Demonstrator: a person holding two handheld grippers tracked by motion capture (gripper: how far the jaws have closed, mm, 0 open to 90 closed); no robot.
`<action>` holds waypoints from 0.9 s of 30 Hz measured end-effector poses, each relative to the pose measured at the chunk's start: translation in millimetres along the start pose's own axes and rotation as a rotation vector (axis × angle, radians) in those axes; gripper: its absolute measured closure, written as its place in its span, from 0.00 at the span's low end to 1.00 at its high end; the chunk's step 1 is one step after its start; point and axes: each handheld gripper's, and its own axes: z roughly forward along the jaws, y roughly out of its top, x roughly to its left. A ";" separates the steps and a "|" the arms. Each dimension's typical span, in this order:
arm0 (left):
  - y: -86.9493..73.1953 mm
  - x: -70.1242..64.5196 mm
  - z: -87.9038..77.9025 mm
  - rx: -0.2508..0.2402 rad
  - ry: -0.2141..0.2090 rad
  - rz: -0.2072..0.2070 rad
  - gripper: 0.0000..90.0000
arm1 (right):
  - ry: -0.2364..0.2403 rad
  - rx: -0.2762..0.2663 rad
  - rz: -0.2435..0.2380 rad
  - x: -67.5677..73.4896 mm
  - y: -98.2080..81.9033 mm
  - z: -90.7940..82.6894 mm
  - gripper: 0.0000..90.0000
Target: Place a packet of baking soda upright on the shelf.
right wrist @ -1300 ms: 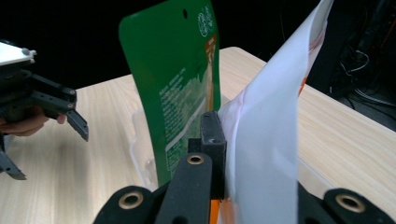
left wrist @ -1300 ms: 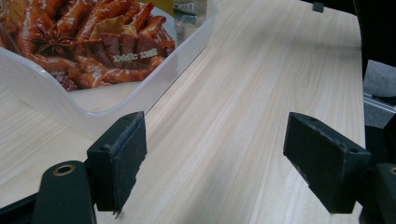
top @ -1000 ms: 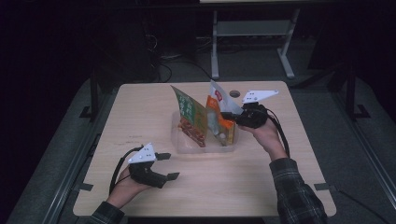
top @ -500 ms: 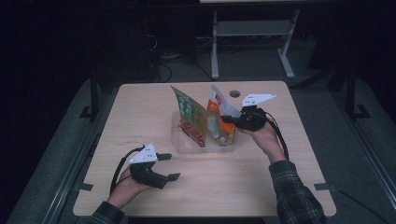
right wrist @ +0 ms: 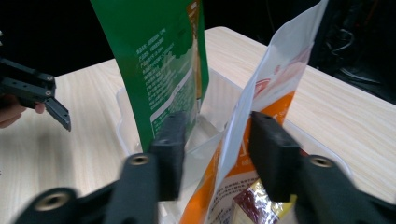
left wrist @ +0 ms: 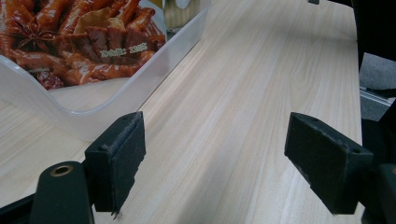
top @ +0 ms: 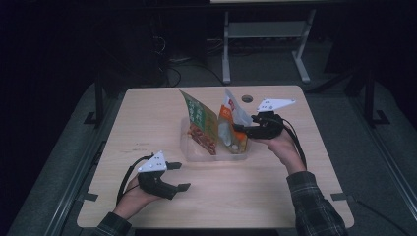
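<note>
A clear plastic bin stands mid-table with two snack pouches upright in it: a green one and an orange-and-white one. My right gripper reaches in from the right at the orange-and-white pouch. Its jaws have just been opening. The pouch's edge stands between them, close to the right jaw, and the pads do not press on it. The green pouch stands just beyond the left jaw. My left gripper rests open on the table near the front left, with nothing between its jaws.
The bin's near wall lies just ahead of the left gripper, with the green pouch's food picture behind it. A round hole is in the table at the back. Dark floor and a metal stand lie beyond it.
The right gripper's jaws have parted from the orange-and-white pouch, which stays upright in the bin. Both hands have kept their places.
</note>
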 end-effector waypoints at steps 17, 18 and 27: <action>-1.3 -3.0 3.8 0.050 -0.021 0.027 0.22 | -0.073 0.009 0.049 11.0 -18.5 -26.2 0.28; -1.4 -3.0 3.9 0.052 -0.021 0.028 0.22 | -0.076 -0.004 0.045 11.5 -21.1 -28.9 0.28; -4.2 -2.7 3.6 0.056 -0.018 0.019 0.20 | -0.118 -0.019 0.076 20.5 -51.5 -48.5 0.25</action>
